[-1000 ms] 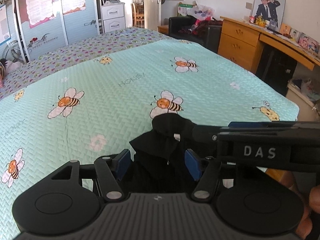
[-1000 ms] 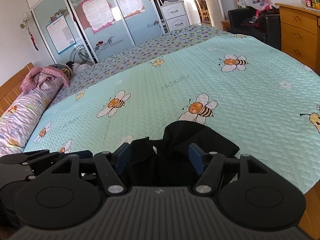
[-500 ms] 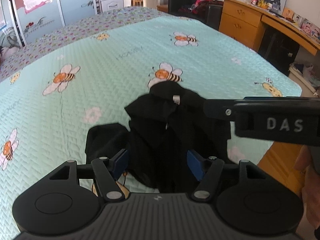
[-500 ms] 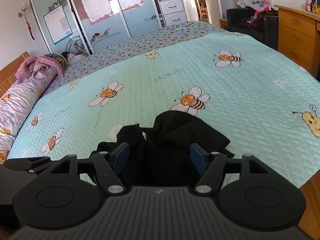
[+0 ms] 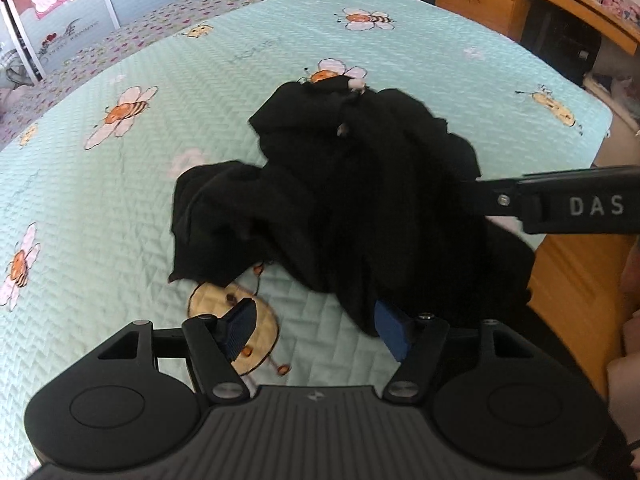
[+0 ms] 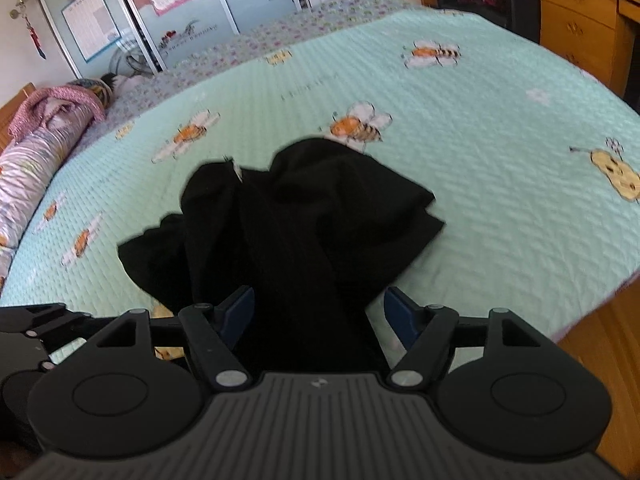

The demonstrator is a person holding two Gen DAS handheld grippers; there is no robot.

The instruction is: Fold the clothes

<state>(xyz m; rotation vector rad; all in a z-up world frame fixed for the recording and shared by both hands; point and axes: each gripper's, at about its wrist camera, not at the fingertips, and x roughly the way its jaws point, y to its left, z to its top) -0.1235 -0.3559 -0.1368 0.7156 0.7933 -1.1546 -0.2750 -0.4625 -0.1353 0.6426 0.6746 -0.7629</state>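
Black garment [image 5: 352, 184] is lying bunched near the bed's [image 5: 120, 216] front edge, unfolded. Your left gripper [image 5: 316, 332] is standing open, cloth brushing only one pad. Your right gripper [image 6: 316, 316] is straddling a hanging fold; whether it's pinching, I can't tell. "DAS" is showing on its side, "HONEY" on the quilt.

Bee-print bed [image 6: 460, 128], wooden dresser [image 6: 576, 20] — mirrored wardrobe [image 6: 132, 8]
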